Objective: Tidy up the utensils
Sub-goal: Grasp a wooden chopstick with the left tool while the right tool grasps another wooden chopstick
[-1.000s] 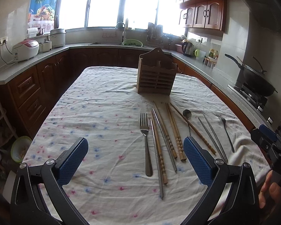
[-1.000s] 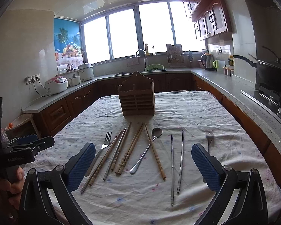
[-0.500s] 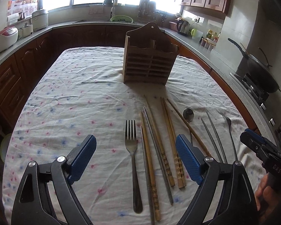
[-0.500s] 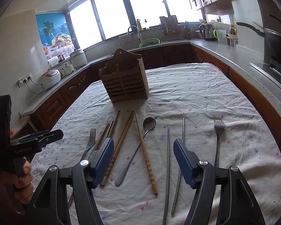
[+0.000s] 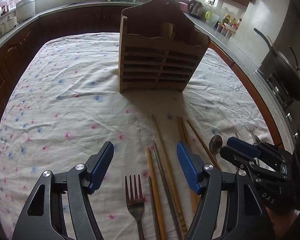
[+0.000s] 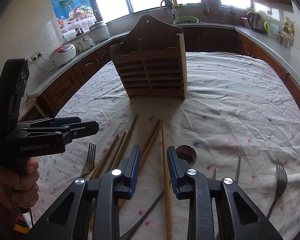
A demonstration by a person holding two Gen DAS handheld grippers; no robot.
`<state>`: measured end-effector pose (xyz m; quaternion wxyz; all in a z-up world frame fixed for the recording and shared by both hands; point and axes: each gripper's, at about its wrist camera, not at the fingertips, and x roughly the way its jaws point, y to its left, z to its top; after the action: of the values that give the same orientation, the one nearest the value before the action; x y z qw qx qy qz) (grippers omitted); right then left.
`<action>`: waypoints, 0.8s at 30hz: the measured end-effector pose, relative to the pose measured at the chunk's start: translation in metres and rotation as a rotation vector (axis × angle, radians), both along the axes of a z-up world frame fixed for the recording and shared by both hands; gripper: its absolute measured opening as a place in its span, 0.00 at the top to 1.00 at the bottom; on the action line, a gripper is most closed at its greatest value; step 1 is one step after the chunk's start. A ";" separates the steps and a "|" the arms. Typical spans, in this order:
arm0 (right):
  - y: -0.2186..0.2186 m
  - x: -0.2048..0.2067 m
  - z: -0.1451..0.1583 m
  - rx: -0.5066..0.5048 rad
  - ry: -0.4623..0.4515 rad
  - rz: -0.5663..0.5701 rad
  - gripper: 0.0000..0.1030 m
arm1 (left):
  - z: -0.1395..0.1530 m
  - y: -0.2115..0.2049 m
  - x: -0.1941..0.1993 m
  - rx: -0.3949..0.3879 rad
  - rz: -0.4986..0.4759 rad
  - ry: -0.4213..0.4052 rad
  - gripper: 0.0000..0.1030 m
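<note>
Right wrist view, near field: the right gripper has its blue fingers closing, a narrow gap left, around 1 wooden chopstick that lies lengthwise between them; the pads do not appear to press it yet. Risk 1: a spoon lies just beside the right finger, and 2 more wooden chopsticks lie just beside the left one, so the closing fingers may snag or drag a neighbour. Risk 2: the chopstick is thin and flat on the wrinkled cloth of the bench; fingers held too high could close on nothing, and fingers too low could pinch the cloth.

Left wrist view, near field: the left gripper has its jaws closing but set wide, with nothing gripped; a fork and several chopsticks lie between and below its fingers. Risk 3: closing here could gather more than 1 utensil, or roll them apart.

Middle field: both grippers work close together, so they could collide.

Far field: the wooden utensil holder stands upright beyond the row; a hard knock on insertion could tip or shift it.
</note>
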<state>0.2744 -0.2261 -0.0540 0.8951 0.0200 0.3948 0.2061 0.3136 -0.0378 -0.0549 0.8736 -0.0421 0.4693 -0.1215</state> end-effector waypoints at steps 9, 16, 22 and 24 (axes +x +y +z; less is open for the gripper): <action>0.009 0.046 -0.028 -0.059 0.093 0.072 0.79 | -0.021 -0.014 0.044 -0.009 -0.036 0.074 0.48; -0.002 0.059 -0.038 -0.024 0.127 0.064 0.95 | -0.038 -0.032 0.063 0.030 -0.083 0.122 0.71; -0.035 0.044 -0.018 0.079 0.088 -0.009 0.95 | -0.042 -0.044 0.067 0.074 -0.114 0.115 0.93; -0.045 0.040 -0.011 0.119 0.080 -0.028 0.95 | -0.041 -0.051 0.065 0.089 -0.139 0.104 0.93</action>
<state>0.3143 -0.2713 -0.0653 0.8786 0.0869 0.4171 0.2157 0.3786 -0.0884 -0.0960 0.8387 0.0230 0.5205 -0.1585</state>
